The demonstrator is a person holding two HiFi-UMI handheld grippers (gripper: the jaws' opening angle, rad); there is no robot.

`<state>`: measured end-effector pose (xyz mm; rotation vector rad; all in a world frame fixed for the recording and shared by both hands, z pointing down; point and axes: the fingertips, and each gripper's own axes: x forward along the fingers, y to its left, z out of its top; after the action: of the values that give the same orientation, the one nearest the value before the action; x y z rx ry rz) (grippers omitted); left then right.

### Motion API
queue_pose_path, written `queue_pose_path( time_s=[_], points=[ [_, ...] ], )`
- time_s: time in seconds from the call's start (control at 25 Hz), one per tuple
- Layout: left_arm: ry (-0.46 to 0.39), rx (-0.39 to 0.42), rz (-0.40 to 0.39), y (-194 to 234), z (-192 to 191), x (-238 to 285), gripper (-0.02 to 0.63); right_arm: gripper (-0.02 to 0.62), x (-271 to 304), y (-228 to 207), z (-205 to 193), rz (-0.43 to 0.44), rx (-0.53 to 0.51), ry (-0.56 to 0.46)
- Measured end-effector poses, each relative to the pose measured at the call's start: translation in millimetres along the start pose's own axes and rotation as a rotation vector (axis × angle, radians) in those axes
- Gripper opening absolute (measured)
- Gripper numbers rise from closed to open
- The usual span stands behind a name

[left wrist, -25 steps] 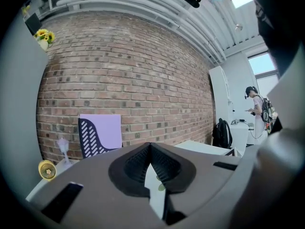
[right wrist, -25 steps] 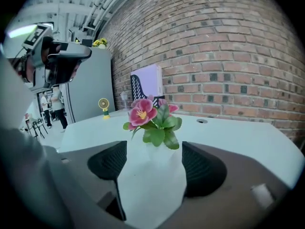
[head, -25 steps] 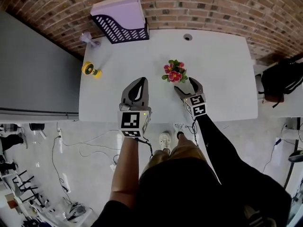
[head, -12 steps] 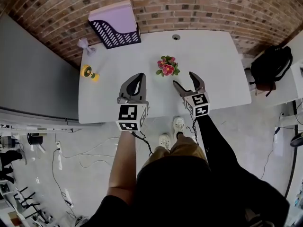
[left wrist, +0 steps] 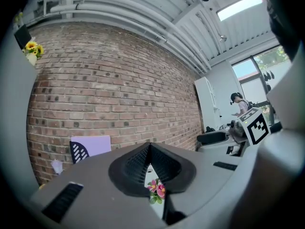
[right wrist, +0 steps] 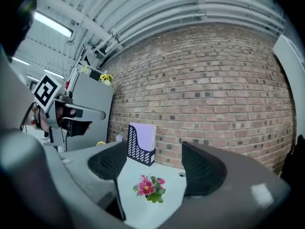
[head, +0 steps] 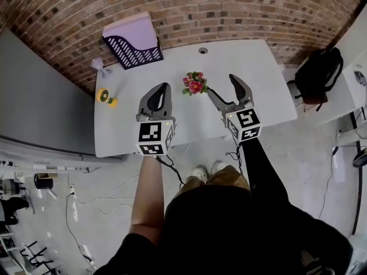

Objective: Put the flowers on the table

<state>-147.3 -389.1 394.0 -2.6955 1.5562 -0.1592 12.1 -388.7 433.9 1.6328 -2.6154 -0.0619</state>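
Two tongs over the front half of the white bench [head: 261, 93], one in each hand. Left tongs [head: 162, 88] closed, tips touching, nothing gripped; through the slit under the tips in the left gripper view, just a peek of the flowers [left wrist: 156, 190] further off. Right tongs [head: 222, 85] spread wide, empty. Flowers [head: 194, 83] lying on the bench, pink blooms with green leaves, between the two tongs in the head view, just beside the right tongs' inner tip, not touching. In the right gripper view, flowers [right wrist: 149, 187] ahead of the open gap, not between the pads. Behind, against the brick wall [head: 241, 10]: dark perforated file holder [head: 133, 43] with lilac paper. Left edge of bench: small yellow item [head: 106, 96], too small to tell what. Black backpack [head: 318, 73] off the bench's right end.
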Motion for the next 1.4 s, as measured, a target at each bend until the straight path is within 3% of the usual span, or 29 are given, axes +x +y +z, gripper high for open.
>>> queue_pose_path(
  time_s=[0.28,0.84,0.88,0.96,1.04,1.08,1.4],
  points=[
    [0.005,0.021,-0.013,-8.5,6.7,5.4,0.008,0.354,-9.1,-6.0,33.2,0.004,-0.053,-0.043],
    [0.009,0.025,-0.035,-17.3,7.5,25.8,0.008,0.334,2.1,-16.4,31.4,0.024,-0.071,-0.012],
    [0.012,0.026,-0.035,-16.8,7.2,27.1,0.008,0.258,3.0,-17.3,31.7,0.02,-0.074,-0.012],
    [0.016,0.029,-0.034,-15.0,7.1,28.9,0.008,0.199,3.4,-19.2,33.1,0.008,-0.077,-0.017],
    [0.016,0.028,-0.034,-13.6,7.0,29.7,0.008,0.04,1.9,-21.0,35.3,-0.006,-0.077,-0.026],
    [0.015,0.027,-0.034,-13.5,6.9,29.9,0.008,0.0,1.0,-21.1,36.0,-0.005,-0.076,-0.03],
    [0.01,0.027,-0.037,-15.1,5.5,27.7,0.008,0.0,-0.6,-8.1,36.8,0.03,-0.127,-0.024]
  ],
)
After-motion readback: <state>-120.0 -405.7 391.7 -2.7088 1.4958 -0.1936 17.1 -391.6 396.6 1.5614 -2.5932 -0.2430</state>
